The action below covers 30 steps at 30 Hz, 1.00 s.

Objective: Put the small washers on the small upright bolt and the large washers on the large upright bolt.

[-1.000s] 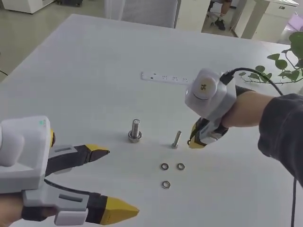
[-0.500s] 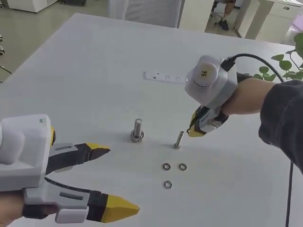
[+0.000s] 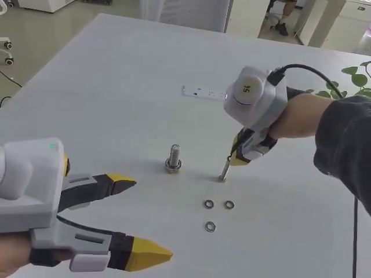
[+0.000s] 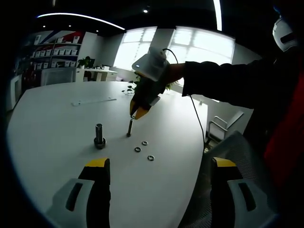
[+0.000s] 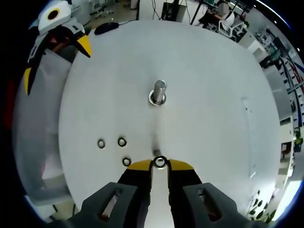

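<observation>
My right gripper [image 3: 236, 161] is shut on a small washer [image 5: 160, 162], held flat between its tips just above the top of the small upright bolt [image 3: 224, 171]. The large upright bolt [image 3: 173, 158] stands to the left of the small bolt with a ring at its base. Three loose washers [image 3: 208, 204] [image 3: 229, 204] [image 3: 210, 226] lie on the white table in front of the small bolt. At the near left, well away from the bolts, my left gripper [image 3: 152, 218] is open and holds nothing. From the left gripper view, the right gripper [image 4: 137, 113] hangs over the small bolt [image 4: 129, 128].
A white power strip [image 3: 203, 92] lies on the table [image 3: 104, 87] behind the bolts. A green plant [image 3: 359, 78] stands at the far right edge. The right gripper's black cable [image 3: 307, 69] arcs over the person's sleeve.
My right gripper has lifted and shifted left, from beside the small bolt to just over its top, with the washer in its tips. The left gripper has stayed put.
</observation>
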{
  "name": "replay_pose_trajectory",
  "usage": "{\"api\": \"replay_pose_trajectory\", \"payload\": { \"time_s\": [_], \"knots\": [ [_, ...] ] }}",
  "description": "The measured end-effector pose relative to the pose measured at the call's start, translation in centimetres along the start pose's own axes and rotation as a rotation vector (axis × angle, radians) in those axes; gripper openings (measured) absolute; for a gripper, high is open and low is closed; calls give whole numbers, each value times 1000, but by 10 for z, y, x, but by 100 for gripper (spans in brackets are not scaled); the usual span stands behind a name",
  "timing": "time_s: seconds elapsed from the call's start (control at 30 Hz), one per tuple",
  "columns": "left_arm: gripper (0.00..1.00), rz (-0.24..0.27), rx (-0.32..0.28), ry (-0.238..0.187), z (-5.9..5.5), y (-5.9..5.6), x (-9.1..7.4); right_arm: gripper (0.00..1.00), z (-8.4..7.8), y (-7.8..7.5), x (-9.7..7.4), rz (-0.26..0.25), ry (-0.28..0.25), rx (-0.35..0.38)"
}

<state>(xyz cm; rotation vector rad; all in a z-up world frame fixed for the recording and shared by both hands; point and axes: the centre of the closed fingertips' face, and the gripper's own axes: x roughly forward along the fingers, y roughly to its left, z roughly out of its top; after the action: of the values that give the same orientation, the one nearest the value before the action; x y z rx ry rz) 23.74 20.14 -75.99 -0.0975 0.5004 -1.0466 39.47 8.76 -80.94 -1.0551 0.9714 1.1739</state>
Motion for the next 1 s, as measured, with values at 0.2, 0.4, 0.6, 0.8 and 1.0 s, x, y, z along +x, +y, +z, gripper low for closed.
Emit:
{"api": "replay_pose_trajectory", "payload": {
  "time_s": [0.2,0.4,0.6,0.8,1.0],
  "knots": [
    [87,5,-5,2,-1,2,-1,13,-1,1,6,10,9,-5],
    [87,7,-9,5,-2,2,-1,13,-1,0,10,17,11,-8],
    [87,9,-11,5,-2,3,-2,13,-3,0,11,21,17,-7],
    [87,9,-12,8,-2,3,-2,13,-2,-1,13,25,18,-4],
    [87,14,-14,8,-3,4,-3,13,-2,1,18,32,21,-2]
  ]
}}
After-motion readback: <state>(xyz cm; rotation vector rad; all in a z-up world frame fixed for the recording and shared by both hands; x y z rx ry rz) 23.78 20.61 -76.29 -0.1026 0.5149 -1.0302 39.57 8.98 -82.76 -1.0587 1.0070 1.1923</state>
